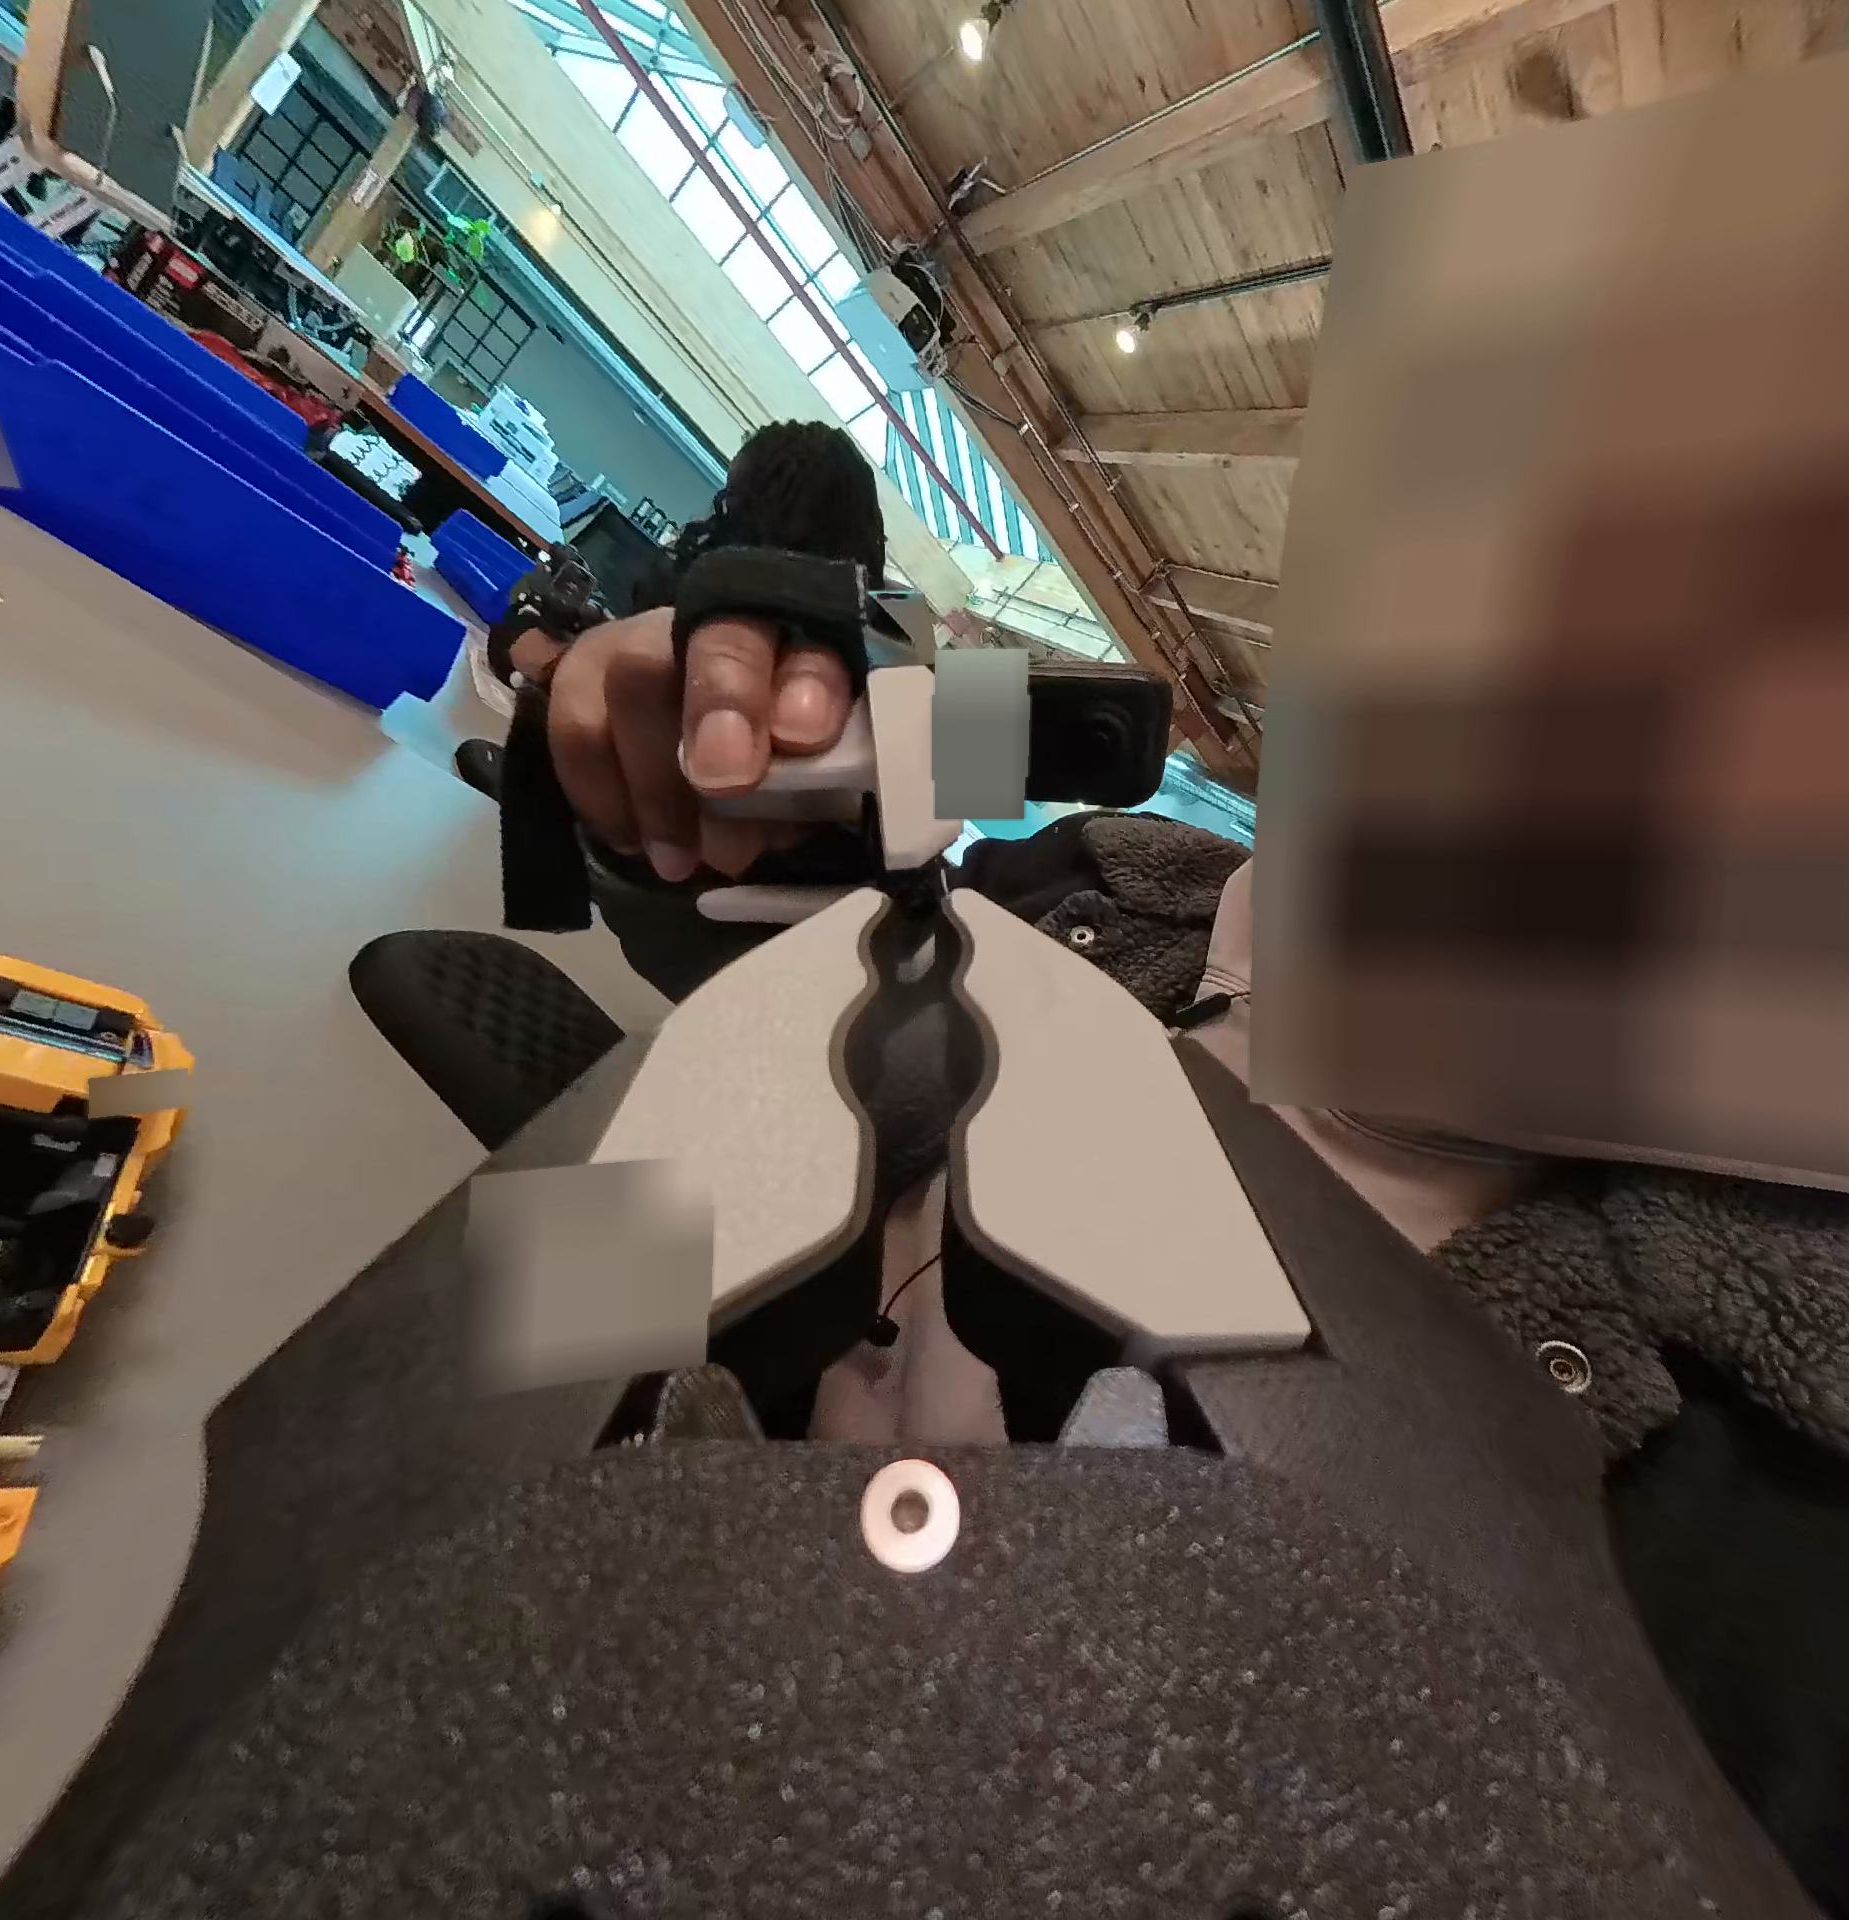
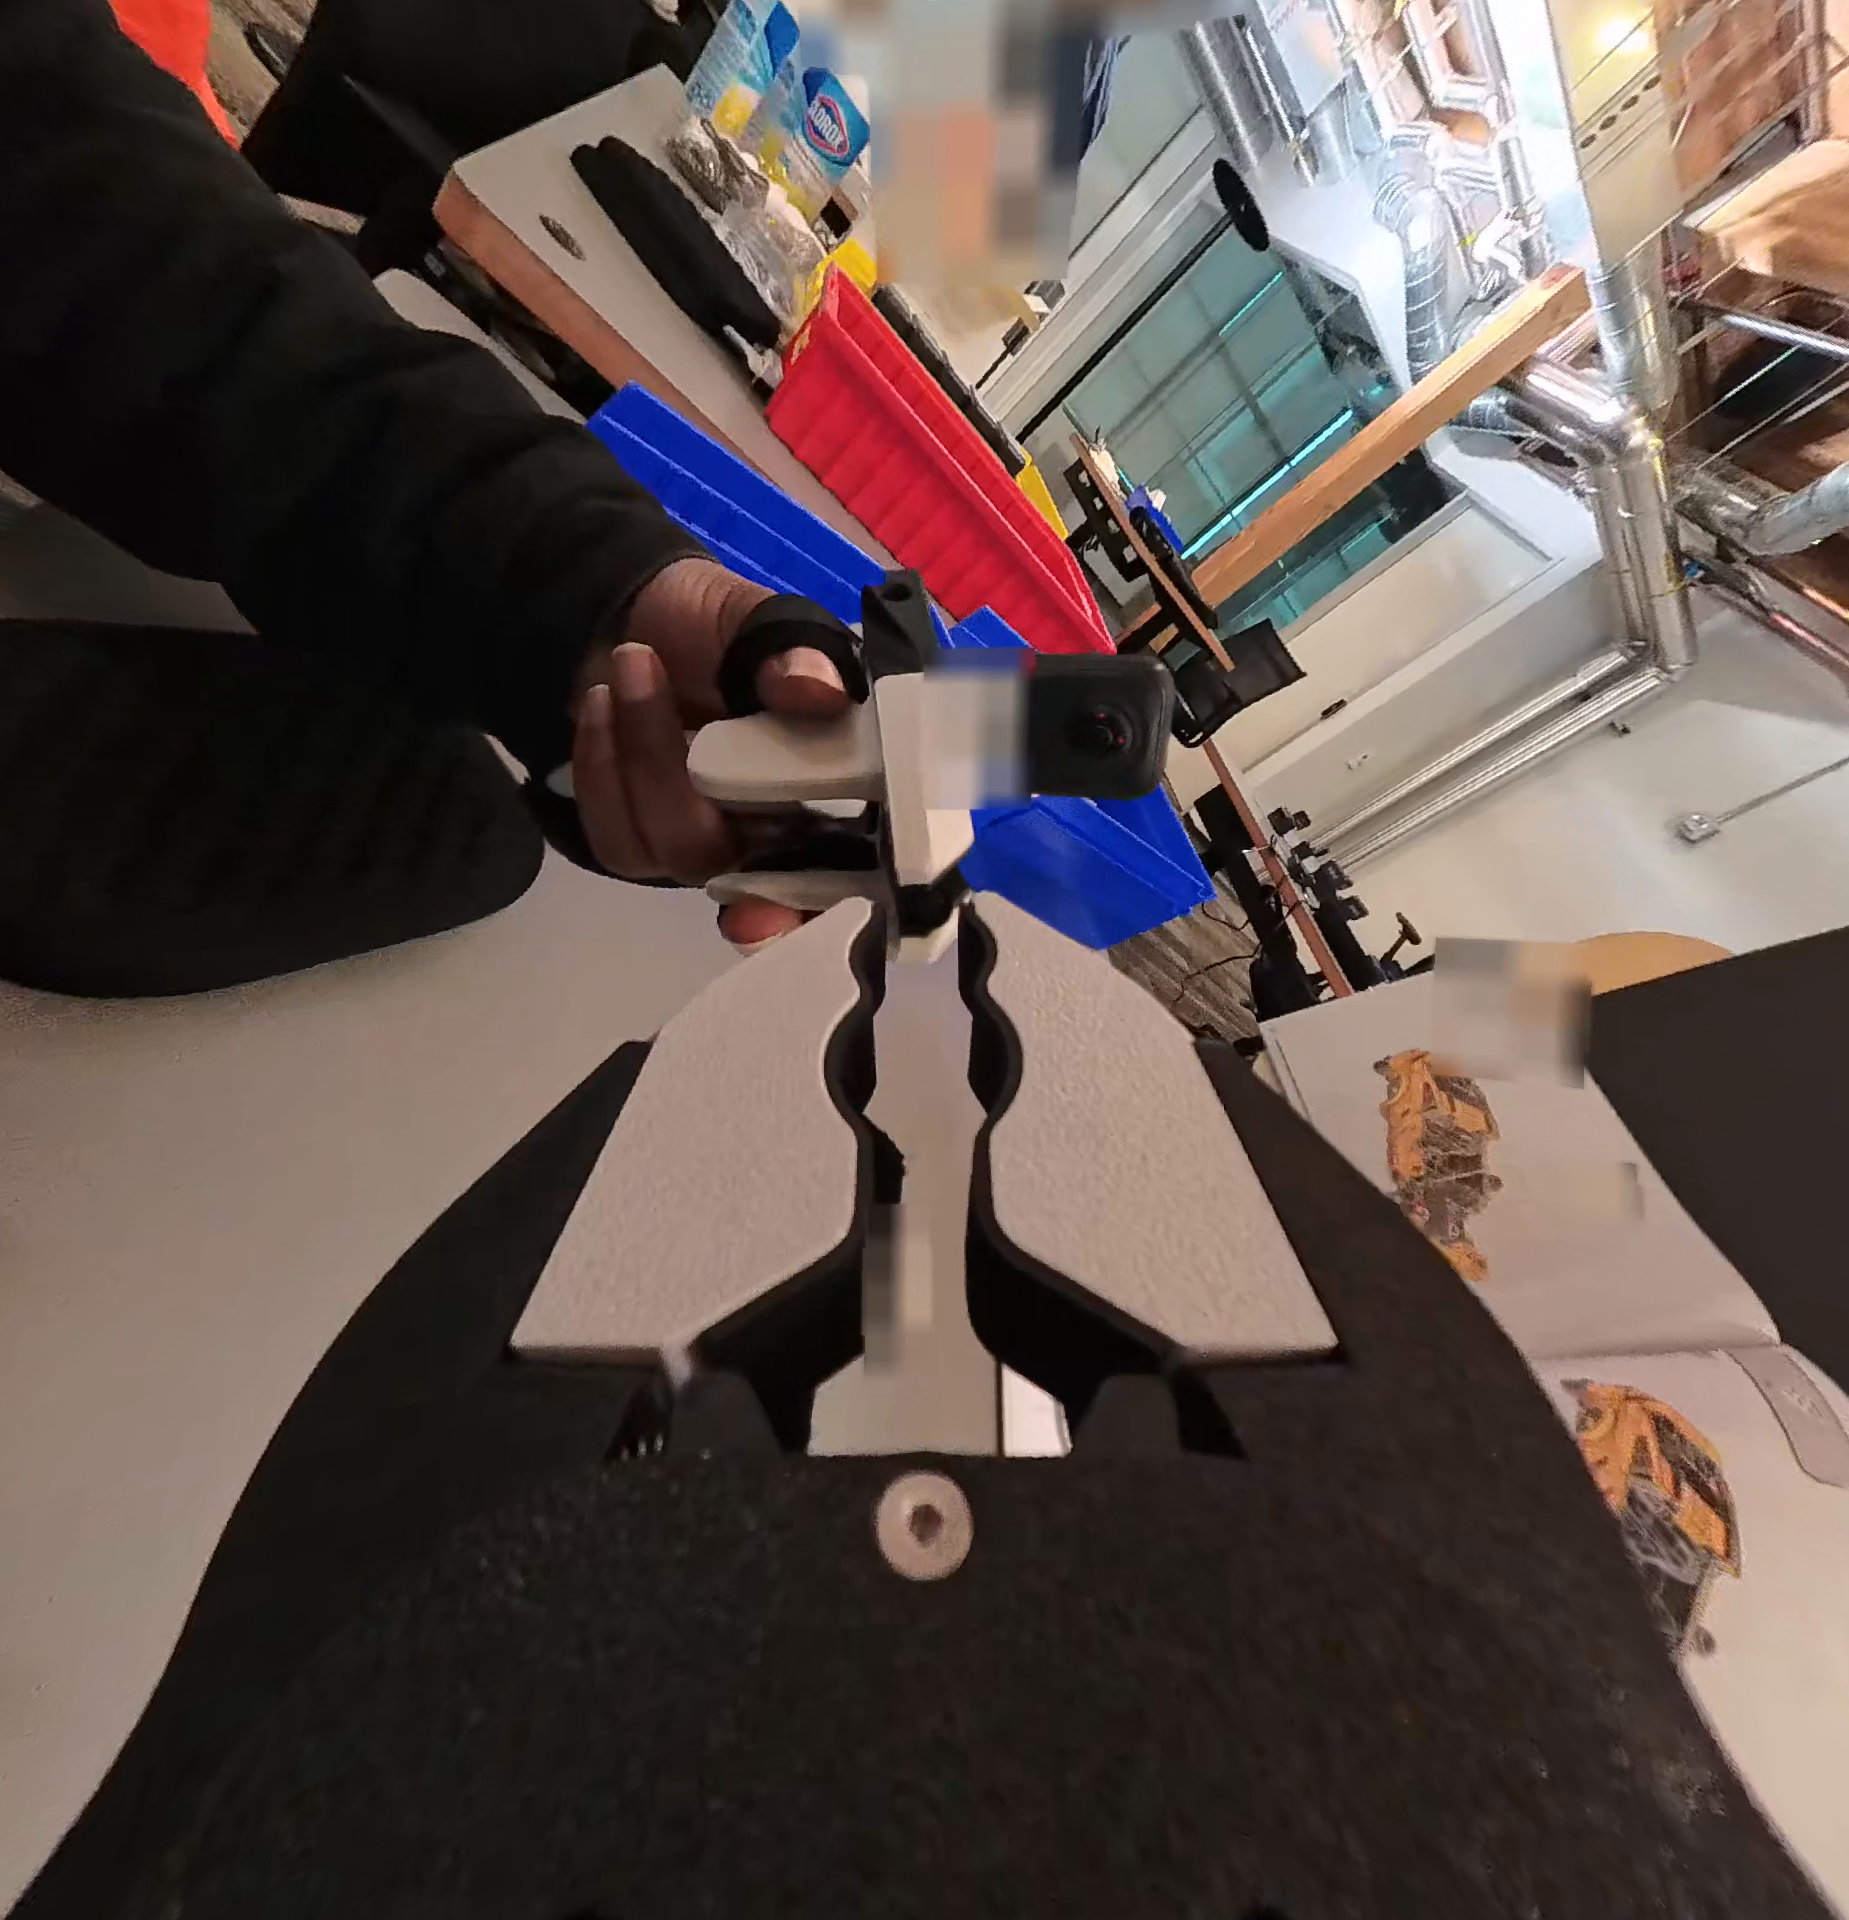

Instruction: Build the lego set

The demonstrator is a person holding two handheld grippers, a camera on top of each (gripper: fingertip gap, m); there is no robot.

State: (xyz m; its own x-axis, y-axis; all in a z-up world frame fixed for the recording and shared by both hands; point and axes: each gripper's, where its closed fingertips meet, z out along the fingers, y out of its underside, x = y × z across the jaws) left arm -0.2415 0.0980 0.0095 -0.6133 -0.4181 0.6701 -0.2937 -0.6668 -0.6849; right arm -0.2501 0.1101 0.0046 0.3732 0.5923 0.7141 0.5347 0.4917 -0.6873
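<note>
My left gripper [image 1: 915, 902] and my right gripper [image 2: 922, 925] point at each other, tip to tip, above the grey table [image 1: 172, 831]. A small black and white lego piece [image 1: 913, 896] sits where the tips meet; it also shows in the right wrist view [image 2: 928, 920]. Both grippers look shut on it, the right with its jaws a little wider. A hand holds each gripper. The partly built yellow lego vehicle [image 1: 58, 1143] lies on the table at the left. The open instruction booklet [image 2: 1471, 1195] lies at the right.
Blue bins [image 1: 203, 499] stand along the far side of the table. A red bin [image 2: 920, 457] and more blue bins [image 2: 1086, 862] sit behind the hand. A black chair back [image 1: 484, 1018] and the person's dark fleece sleeve [image 2: 224, 520] are close. The grippers are tip to tip, or close to it.
</note>
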